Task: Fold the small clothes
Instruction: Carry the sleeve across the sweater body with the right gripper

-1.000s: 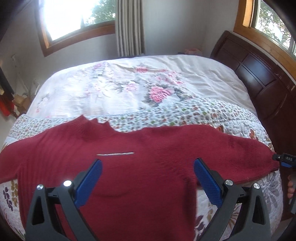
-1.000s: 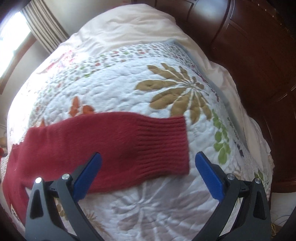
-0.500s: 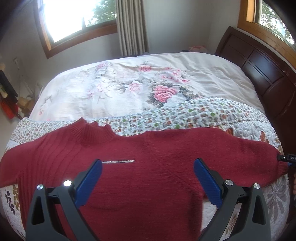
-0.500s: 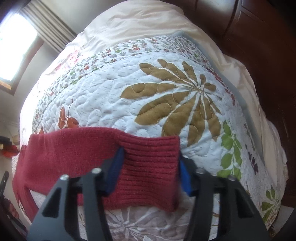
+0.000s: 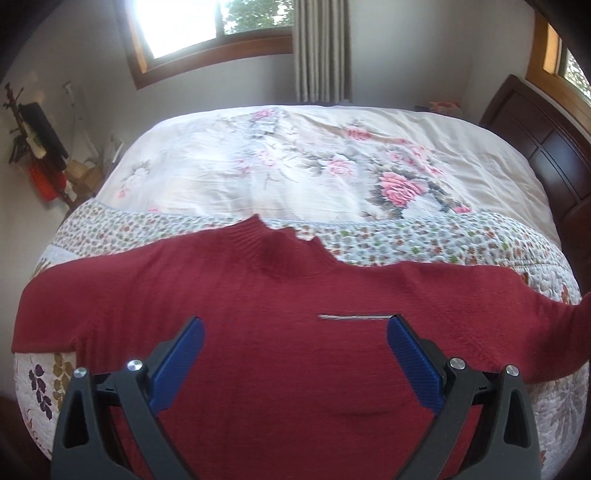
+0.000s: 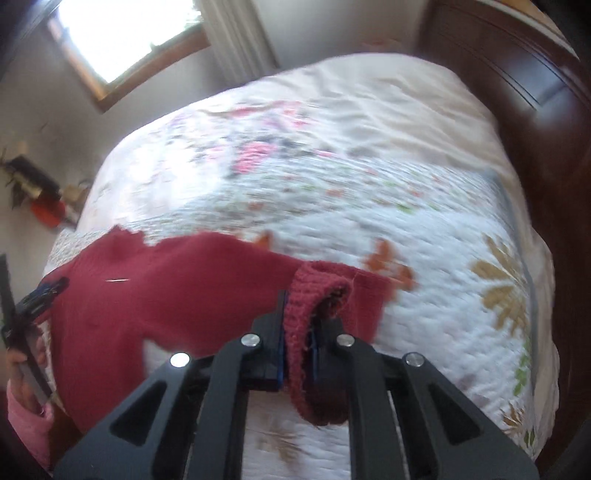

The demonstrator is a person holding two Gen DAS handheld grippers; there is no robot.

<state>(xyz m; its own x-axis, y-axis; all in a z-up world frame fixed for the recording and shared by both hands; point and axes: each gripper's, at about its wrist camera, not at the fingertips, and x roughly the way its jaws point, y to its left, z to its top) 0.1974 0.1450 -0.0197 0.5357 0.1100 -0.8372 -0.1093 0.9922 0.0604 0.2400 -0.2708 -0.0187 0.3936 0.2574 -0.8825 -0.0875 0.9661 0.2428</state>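
Sweater (image 5: 280,332) flat on quilt (image 5: 406,243); left gripper (image 5: 295,354) wide, empty; right gripper (image 6: 297,354) pinching cuff (image 6: 314,295)

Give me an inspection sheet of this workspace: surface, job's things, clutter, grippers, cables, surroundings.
Surface: bed with a quilted floral bedspread and a rose-print cover behind it.
Job's things: red sweater lying on the bedspread, collar away from the cameras; its sleeve cuff is lifted.
Clutter: nothing seen on the bed.
Grippers: left gripper open over the sweater; right gripper shut on the sleeve cuff.
Cables: nothing seen.
Surroundings: window, curtain, dark wooden headboard, items against the wall.
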